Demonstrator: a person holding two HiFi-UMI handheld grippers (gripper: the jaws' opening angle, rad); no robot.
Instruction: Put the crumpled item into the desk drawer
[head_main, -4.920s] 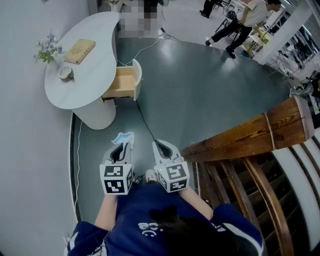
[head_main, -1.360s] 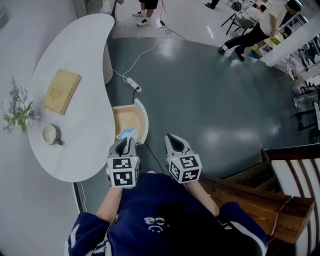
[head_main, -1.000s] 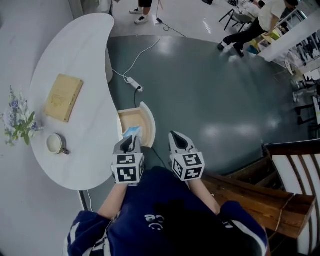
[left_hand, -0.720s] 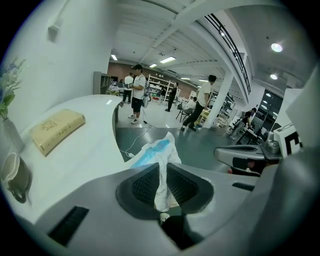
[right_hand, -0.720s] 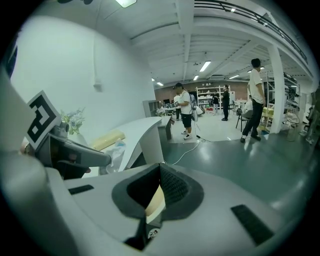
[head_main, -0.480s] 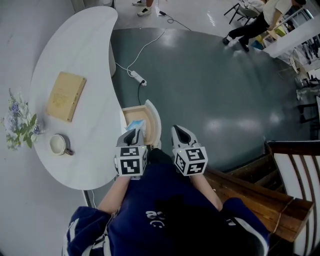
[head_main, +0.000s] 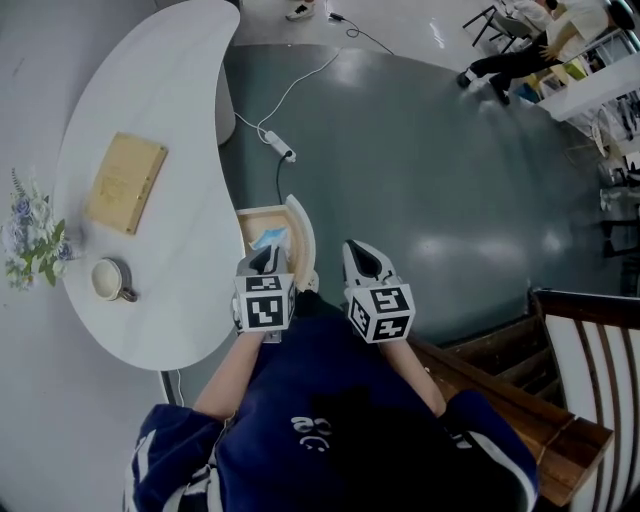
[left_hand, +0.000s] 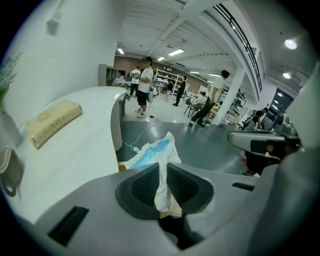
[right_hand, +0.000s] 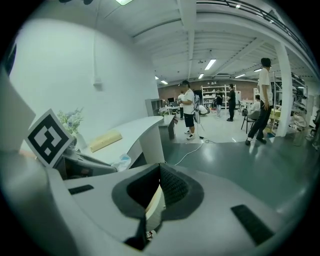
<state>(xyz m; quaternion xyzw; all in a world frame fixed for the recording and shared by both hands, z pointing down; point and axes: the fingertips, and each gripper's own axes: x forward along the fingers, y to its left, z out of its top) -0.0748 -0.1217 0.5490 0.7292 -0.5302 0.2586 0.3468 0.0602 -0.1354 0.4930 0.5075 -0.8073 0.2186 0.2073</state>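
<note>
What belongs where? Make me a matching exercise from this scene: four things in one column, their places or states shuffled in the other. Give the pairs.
Things
1. tan rectangular book
2. white mug
3. crumpled white-and-blue item
4. wooden desk drawer

Places or states
A. pulled open under the edge of the white curved desk
B. pinched in the left gripper
C. lying flat near the middle of the desk
D. standing on the desk close to the flowers

Pairs: 1-C, 2-D, 3-B, 4-A
</note>
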